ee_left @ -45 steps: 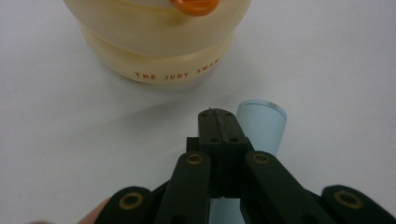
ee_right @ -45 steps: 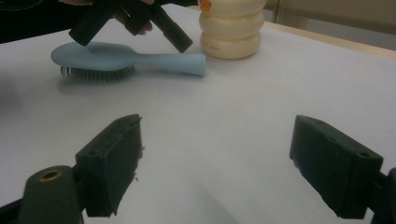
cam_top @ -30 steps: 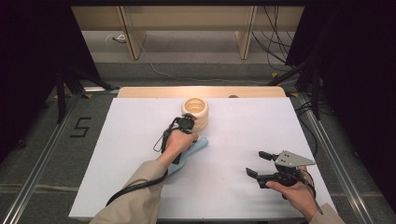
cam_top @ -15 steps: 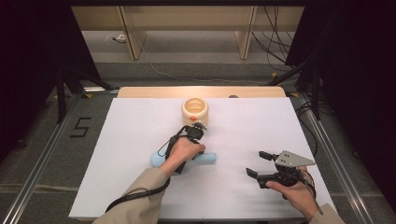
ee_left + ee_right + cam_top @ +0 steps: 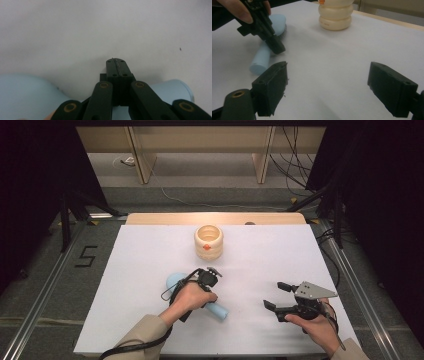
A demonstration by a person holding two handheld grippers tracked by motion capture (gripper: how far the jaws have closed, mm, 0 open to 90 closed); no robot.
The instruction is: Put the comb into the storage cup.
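A white sheet covers the table (image 5: 150,265), with dark curtains at the sides and pale wooden shelving beyond its far edge. The left gripper (image 5: 207,287) is held low over the sheet, tilted down toward it, and in the left gripper view its two black jaws are pressed together with nothing between them. A pale blue plastic hairbrush (image 5: 174,282) lies flat directly under that gripper, its rounded head (image 5: 25,95) to one side of the jaws and the end of its handle (image 5: 175,90) to the other; whether the gripper touches it, I cannot tell. Beyond the left gripper stands a cream ribbed wooden pot (image 5: 209,241) with a small orange mark. The right gripper (image 5: 280,297) hovers well apart from the brush, jaws spread wide and empty.
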